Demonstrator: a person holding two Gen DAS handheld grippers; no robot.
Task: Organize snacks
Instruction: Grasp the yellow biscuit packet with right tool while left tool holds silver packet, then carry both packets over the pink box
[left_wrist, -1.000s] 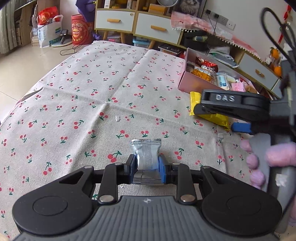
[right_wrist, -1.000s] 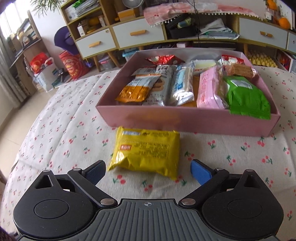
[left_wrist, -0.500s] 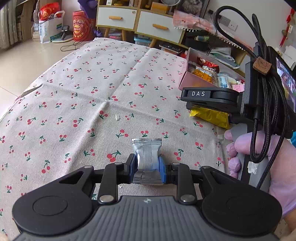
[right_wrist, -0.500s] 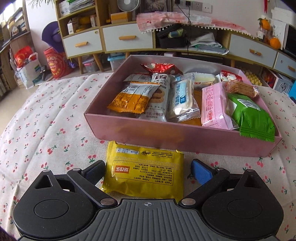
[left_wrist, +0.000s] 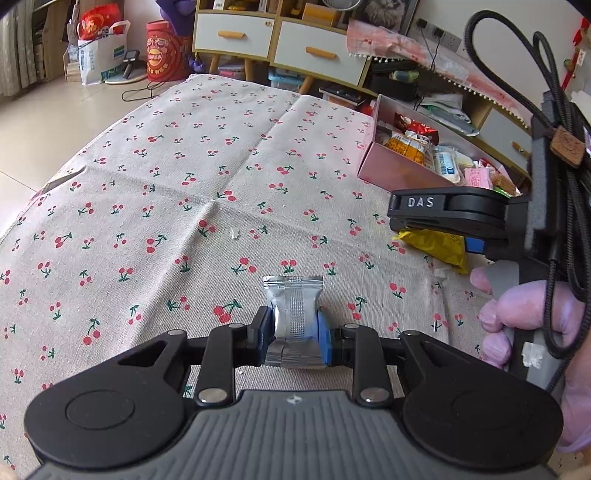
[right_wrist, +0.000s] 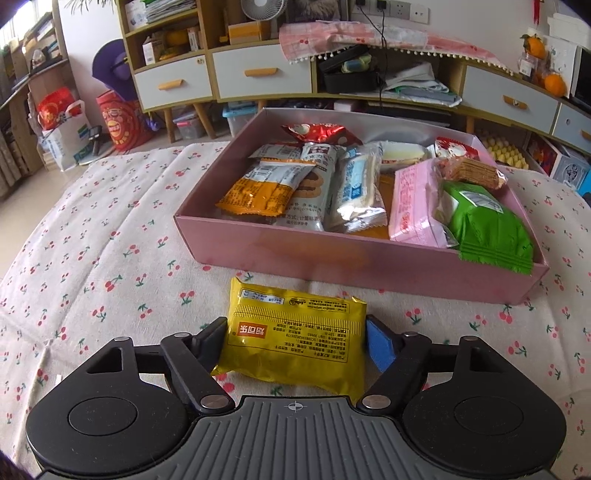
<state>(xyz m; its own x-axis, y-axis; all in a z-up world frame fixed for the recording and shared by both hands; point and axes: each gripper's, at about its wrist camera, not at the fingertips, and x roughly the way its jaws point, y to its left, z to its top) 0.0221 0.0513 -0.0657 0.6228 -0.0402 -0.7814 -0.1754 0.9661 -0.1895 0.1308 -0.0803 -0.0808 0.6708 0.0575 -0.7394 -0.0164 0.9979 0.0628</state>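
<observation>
Item 1, yellow packet (right_wrist: 295, 343): lies flat on the cherry-print tablecloth (right_wrist: 110, 240), just in front of the near wall of the pink box (right_wrist: 369, 264). Glossy film, pillow-shaped, crimped ends, print face up. The right gripper (right_wrist: 295, 338) straddles it; its jaws have just been closing, and the dark pad on one side and the blue pad on the other stand at the packet's edges, touching or very nearly so. Firm pinch not confirmed

Item 2, silver sachet (left_wrist: 293, 314): small foil pouch with a knurled centre seam and serrated top edge, standing upright, well apart from the box. The left gripper (left_wrist: 293, 332) is clamped tight on its lower half, foil creased between the pads

Item 3, pink box: rigid card, matt, shallow walls, already crowded with orange, silver, pink and green packets; free room looks scarce

Risks, as judged:
- Slick film on the yellow packet may slide out of a side pinch, since the pads meet soft, air-filled edges rather than a stiff body
- A wide, limp packet held by its edges may sag or fold on lifting and catch the box's near wall
- Pads closing low could snag the loose cloth and drag it, shifting the box
- Dropping onto the heaped contents could leave the packet perched on the rim
- The hard squeeze on the sachet may crush what is inside
- The two tools work near one another; the right hand (left_wrist: 524, 314) and its cables could foul the left one
</observation>
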